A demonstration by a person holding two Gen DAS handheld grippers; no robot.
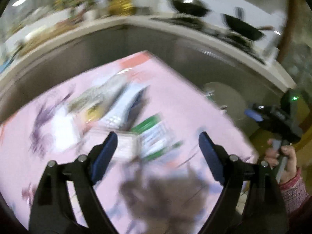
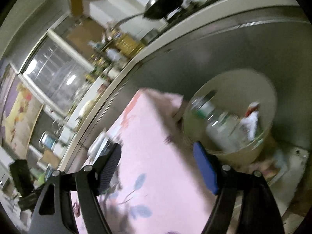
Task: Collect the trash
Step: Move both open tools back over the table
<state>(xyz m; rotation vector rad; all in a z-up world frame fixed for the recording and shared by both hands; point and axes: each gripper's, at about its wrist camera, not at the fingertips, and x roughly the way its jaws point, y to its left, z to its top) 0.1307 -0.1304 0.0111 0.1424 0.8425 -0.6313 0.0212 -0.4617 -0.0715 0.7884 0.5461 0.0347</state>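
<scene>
A: Left gripper (image 1: 158, 142), state?

B: Jaws spread wide, nothing between them. It hangs over the pink flowered cloth (image 1: 185, 105), pointing down at a heap of litter. Picture is smeared, so detail is poor.

A: What is in the heap?

B: A green-and-white carton (image 1: 154, 134) just beyond the fingertips, slightly right of centre. A pale pink-white packet (image 1: 126, 146) touching its left side, next to the left finger. Farther off, a silvery crumpled wrapper (image 1: 97, 95) and a white-and-blue packet (image 1: 130, 101) lying beside it. All on the cloth, close together; which overlaps which I cannot tell.

A: Right gripper (image 2: 157, 156)?

B: Also spread wide and empty. From the left wrist view it shows at the right edge, off the table, with the person's hand (image 1: 282, 156) on the handle and a patterned red sleeve (image 1: 294, 187) below it.

A: And the bin?

B: A pale round bin (image 2: 230, 81) stands on the floor just beside the table's far right corner, against a grey cabinet front (image 2: 214, 44). Inside: a clear bottle (image 2: 216, 120) lying tilted, and a white-and-red wrapper (image 2: 251, 117) to its right. The right gripper's right finger sits near the bin's near rim in the frame; contact not discernible.

A: Background?

B: Counter (image 1: 124, 20) above the cabinets, dark pans (image 1: 241, 27) on a stove at far right.
</scene>
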